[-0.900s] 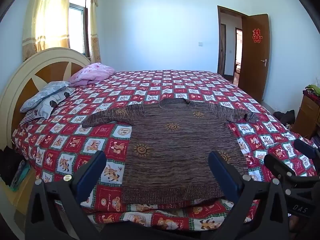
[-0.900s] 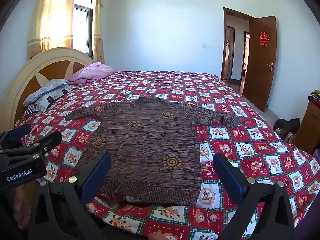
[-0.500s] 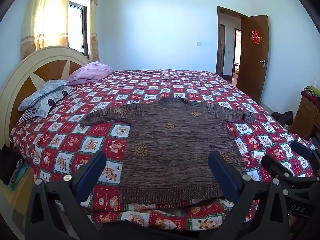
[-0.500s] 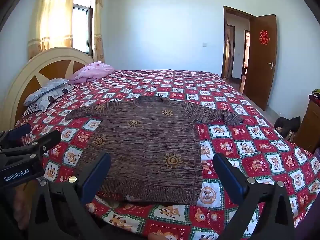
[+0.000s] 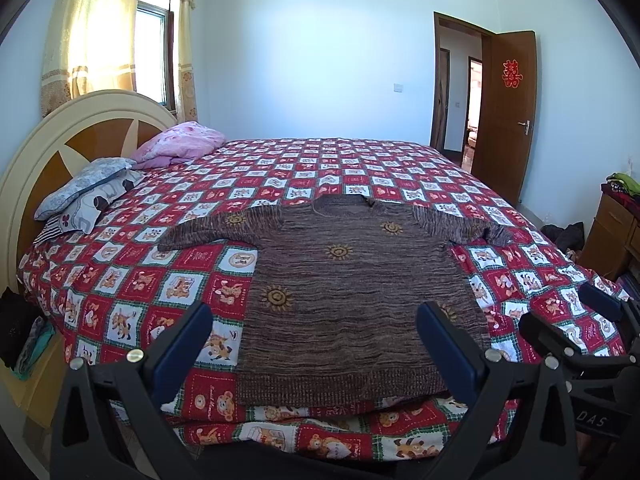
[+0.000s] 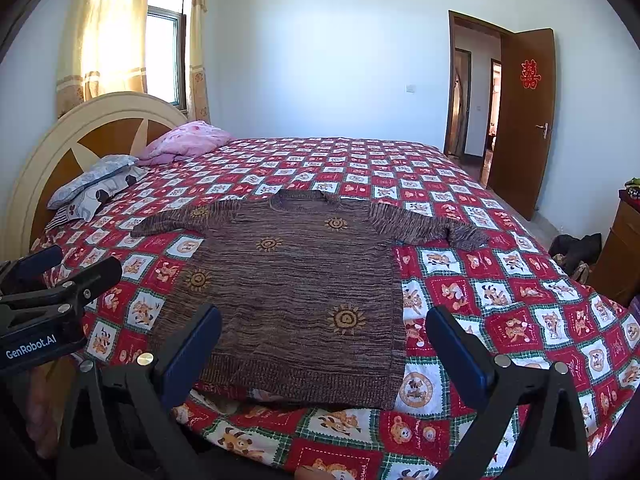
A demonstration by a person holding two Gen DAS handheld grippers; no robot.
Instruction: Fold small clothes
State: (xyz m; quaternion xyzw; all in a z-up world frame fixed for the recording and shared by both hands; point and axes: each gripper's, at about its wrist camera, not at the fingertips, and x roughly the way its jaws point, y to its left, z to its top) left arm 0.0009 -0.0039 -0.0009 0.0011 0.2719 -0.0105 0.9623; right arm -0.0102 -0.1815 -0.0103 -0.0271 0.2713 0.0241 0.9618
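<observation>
Curtains [image 5: 100, 36] hang at the far left over a bright window [image 5: 152, 52], above a round cream and brown headboard [image 5: 80, 132]. Against it lie a grey pillow [image 5: 86, 188] and a pink one [image 5: 180, 142]. On the floor below the bed's left corner sits a dark heap of things [image 5: 20, 336]; what they are I cannot tell.

The bed [image 5: 120, 280] fills the middle, spread with a red and white checked quilt [image 5: 320, 164] printed with cartoon animals. The sweater [image 5: 352, 280] lies flat on the quilt near the bed's front edge, brown with orange sun marks, neck toward the far wall and hem toward the cameras. Both sleeves stretch out sideways; the right cuff is bunched a little.

The left tool [image 5: 314, 344] hangs over the front edge of the bed, its blue fingers [image 5: 184, 344] spread wide with nothing between them. Its right finger stands over the sweater's lower right part, its left finger over bare quilt; neither touches cloth. In the right wrist view the left tool shows at the left edge, beside the bed.

The right tool [image 6: 324, 348] is just to its right, jaws likewise wide apart and empty. Its left finger [image 6: 192, 348] hovers over the hem, its right one over the quilt beside the sweater's right edge.

Further right, an open brown door [image 5: 506, 112] bears a red paper ornament [image 5: 512, 74]. Dark clothes [image 5: 566, 236] lie on the floor near a wooden cabinet [image 5: 612, 236] at the far right.
</observation>
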